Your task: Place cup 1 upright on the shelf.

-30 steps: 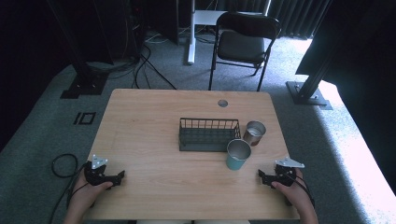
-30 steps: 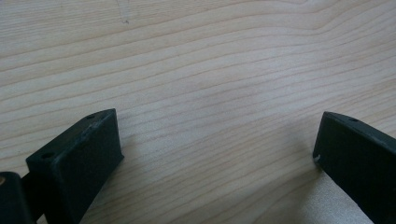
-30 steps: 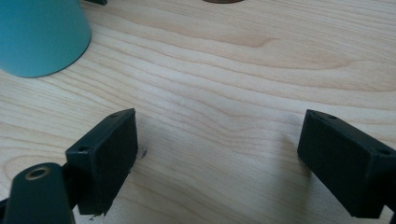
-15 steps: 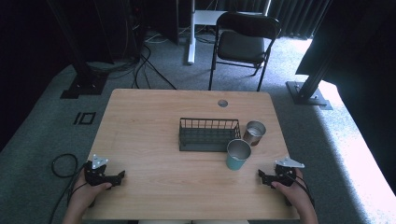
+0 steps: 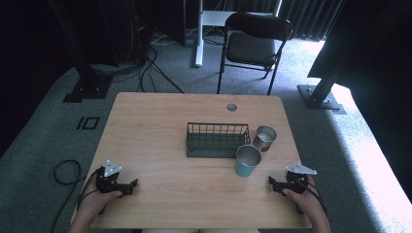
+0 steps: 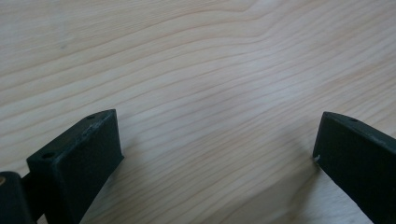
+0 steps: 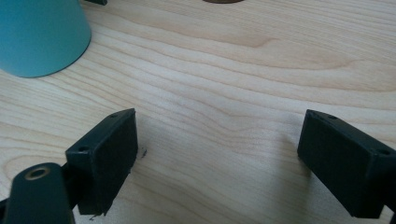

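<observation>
While both grippers rest on the wooden surface (image 5: 160,136) with jaws spread wide and nothing between them, the teal cup (image 7: 39,35) stands just beyond the right gripper (image 7: 217,158), off its left jaw. Bare wood lies between the left gripper (image 6: 217,154) jaws.

Bright glare right floor (image 5: 374,131); dark, dim background.

Your right gripper view cuts the teal cup (image 7: 39,35) off at the top; the brown cup's (image 7: 223,1) base barely shows.
</observation>
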A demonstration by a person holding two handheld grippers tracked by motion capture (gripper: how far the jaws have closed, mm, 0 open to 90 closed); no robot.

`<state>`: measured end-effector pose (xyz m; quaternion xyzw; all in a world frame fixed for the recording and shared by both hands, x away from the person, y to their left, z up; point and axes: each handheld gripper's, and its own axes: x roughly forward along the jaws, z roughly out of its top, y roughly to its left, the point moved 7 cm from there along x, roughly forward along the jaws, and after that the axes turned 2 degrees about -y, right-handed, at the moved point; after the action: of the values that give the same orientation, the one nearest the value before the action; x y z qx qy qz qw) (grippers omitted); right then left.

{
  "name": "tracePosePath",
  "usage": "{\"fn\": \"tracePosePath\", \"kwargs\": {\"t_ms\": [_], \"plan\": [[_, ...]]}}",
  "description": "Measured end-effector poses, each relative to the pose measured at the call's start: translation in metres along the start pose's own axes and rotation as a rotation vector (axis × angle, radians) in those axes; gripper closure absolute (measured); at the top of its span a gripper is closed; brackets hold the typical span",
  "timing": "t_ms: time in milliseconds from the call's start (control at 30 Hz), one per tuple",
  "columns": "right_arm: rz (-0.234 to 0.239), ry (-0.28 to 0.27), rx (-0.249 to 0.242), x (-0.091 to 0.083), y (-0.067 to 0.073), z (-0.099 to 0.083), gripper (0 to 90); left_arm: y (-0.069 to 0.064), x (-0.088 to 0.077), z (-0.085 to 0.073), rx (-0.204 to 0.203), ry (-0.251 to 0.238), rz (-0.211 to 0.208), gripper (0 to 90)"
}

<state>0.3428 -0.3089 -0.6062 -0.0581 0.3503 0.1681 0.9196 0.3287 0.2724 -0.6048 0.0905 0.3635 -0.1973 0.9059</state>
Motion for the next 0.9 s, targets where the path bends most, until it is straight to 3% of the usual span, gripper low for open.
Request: {"fn": "tracePosePath", "kwargs": {"t_ms": [300, 433, 567, 767, 900], "plan": [[0.0, 0.0, 0.0, 0.0, 0.0, 0.0, 11.7, -0.019, 0.008, 0.013, 0.04, -0.022, -0.043, 1.6], [0.0, 0.0, 0.0, 0.0, 0.0, 0.0, 11.7, -0.027, 0.012, 0.018, 0.026, -0.048, -0.082, 1.7], [0.0, 0.0, -0.001, 0.0, 0.0, 0.0, 11.7, -0.032, 0.015, 0.022, 0.05, -0.045, -0.078, 1.7], [0.0, 0.0, 0.0, 0.0, 0.0, 0.0, 11.7, -0.041, 0.016, 0.032, 0.06, -0.088, -0.109, 1.6], [0.0, 0.0, 0.0, 0.0, 0.0, 0.0, 11.7, -0.049, 0.018, 0.037, 0.096, -0.1, -0.123, 1.7]]}}
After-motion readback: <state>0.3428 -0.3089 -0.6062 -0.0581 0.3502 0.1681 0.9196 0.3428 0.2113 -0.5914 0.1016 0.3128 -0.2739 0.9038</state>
